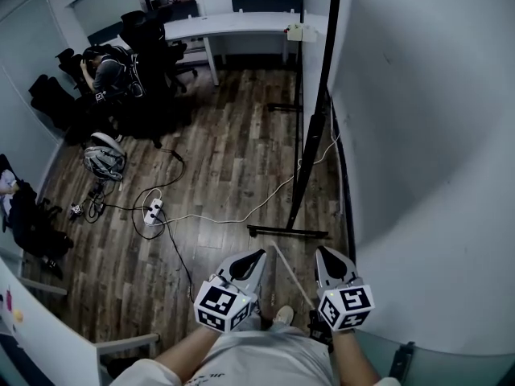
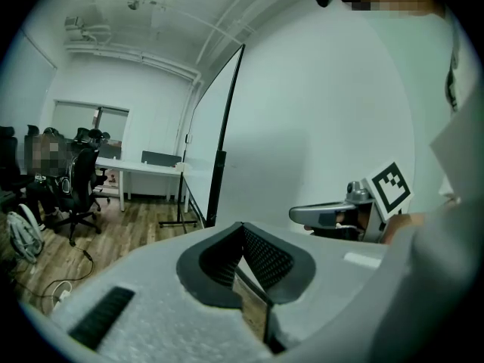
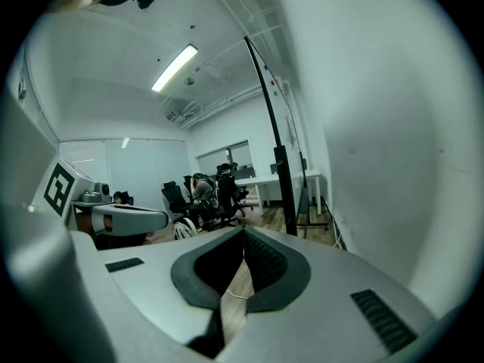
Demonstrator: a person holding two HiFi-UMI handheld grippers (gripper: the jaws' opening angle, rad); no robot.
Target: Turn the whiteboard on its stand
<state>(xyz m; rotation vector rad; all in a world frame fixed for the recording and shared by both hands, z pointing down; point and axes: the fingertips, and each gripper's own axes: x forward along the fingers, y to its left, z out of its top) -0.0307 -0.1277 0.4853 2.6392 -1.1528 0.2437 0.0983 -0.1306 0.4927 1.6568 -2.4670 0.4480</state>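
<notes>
The whiteboard [image 1: 418, 135] fills the right of the head view as a large white panel, its black frame edge [image 1: 318, 111] running down to the stand's foot bar [image 1: 287, 232] on the wood floor. My left gripper [image 1: 255, 256] and right gripper [image 1: 325, 254] are held low in front of the person, short of the foot bar and touching nothing. Both are shut and hold nothing. In the left gripper view the jaws of the left gripper [image 2: 243, 227] meet, with the whiteboard [image 2: 318, 127] ahead and the right gripper [image 2: 325, 216] beside. In the right gripper view the right gripper [image 3: 243, 231] is shut, close to the whiteboard [image 3: 378, 127].
A white desk [image 1: 233, 26] stands at the back, with office chairs and a seated person [image 1: 109, 71] at far left. A helmet-like object [image 1: 105, 159], a power strip [image 1: 153, 211] and trailing cables lie on the floor. A white panel [image 1: 32, 328] stands at lower left.
</notes>
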